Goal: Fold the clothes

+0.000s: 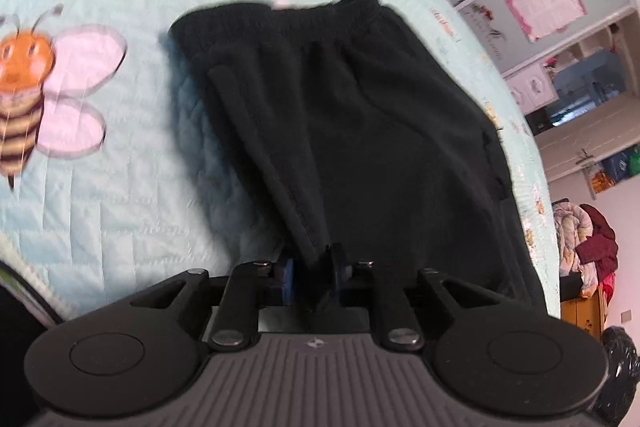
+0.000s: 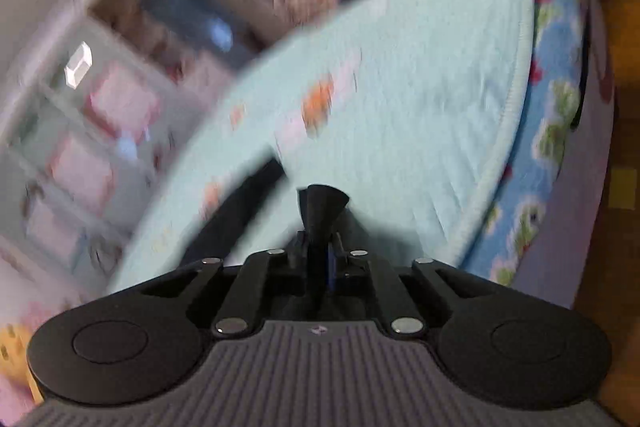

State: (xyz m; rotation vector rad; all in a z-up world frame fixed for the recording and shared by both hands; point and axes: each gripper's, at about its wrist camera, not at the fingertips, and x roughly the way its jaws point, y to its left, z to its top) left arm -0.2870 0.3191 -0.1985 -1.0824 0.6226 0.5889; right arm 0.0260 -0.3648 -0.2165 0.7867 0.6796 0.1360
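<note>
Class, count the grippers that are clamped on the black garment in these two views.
2. The left gripper pinches the black garment at its near hem, on the quilt. The right gripper pinches another bunched edge of it, seen in the right wrist view.

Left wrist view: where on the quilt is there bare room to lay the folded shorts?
Bare quilt lies between the bee print and the black shorts, and beyond the waistband. The side toward the bed edge is crowded: the shorts reach nearly to it.

left gripper [image 1: 312,267] clamped on shorts [image 1: 340,115] hem | shorts on bed [image 1: 120,207], waistband far | bee print [image 1: 24,87] left
</note>
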